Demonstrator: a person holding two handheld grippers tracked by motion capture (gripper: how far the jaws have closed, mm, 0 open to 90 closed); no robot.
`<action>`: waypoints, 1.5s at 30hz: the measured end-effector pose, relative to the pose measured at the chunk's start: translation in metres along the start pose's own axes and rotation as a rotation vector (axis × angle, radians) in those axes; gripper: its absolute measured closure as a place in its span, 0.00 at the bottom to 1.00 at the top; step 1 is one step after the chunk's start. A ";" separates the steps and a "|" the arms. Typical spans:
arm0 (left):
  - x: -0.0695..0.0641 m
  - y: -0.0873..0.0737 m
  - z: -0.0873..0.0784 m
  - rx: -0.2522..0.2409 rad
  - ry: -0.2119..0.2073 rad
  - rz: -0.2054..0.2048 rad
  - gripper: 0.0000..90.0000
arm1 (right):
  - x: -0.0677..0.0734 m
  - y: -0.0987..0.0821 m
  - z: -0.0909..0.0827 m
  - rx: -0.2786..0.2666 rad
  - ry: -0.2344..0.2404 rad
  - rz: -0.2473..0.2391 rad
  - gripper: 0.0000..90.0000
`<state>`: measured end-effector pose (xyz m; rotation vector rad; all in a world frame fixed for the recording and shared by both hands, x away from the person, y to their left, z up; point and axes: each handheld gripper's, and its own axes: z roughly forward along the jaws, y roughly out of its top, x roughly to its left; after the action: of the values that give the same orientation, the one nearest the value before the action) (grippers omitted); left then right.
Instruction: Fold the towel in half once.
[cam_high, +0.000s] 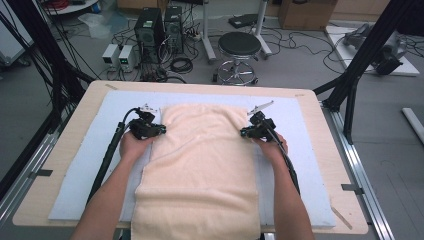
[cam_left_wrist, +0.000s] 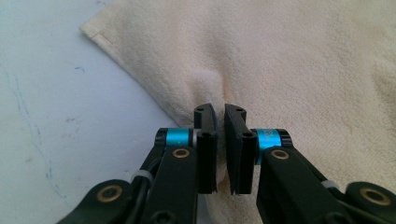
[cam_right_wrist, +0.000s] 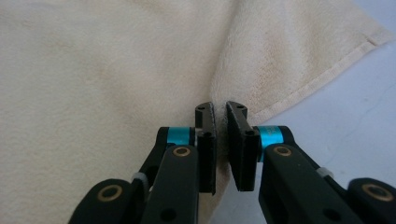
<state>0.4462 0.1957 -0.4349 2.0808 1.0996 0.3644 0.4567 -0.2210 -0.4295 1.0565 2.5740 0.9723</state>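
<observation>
Forearms are entering from the near edge. Cream towel (cam_high: 200, 165) is lying lengthwise on the white mat (cam_high: 85, 165) covering the wooden table (cam_high: 45, 185). Left gripper (cam_left_wrist: 219, 112) is pinching the towel's left edge; right gripper (cam_right_wrist: 219, 109) is pinching its right edge, both toward the far end.

Tool (cam_right_wrist: 220, 114) pinching cream towel (cam_right_wrist: 102, 84) edge
</observation>
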 end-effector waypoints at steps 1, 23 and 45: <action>0.001 0.000 -0.002 -0.004 0.002 -0.004 0.94 | 0.000 0.001 -0.001 -0.007 0.012 0.000 0.93; 0.014 0.093 -0.111 -0.308 -0.023 0.039 0.95 | -0.002 0.080 -0.119 -0.251 0.033 -0.049 0.94; -0.075 -0.121 -0.191 -0.236 -0.302 0.254 0.76 | 0.123 -0.080 -0.159 -0.200 0.317 -0.209 0.75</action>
<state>0.2255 0.2701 -0.3856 1.9856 0.5878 0.2740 0.2592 -0.2590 -0.3511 0.6091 2.6838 1.3990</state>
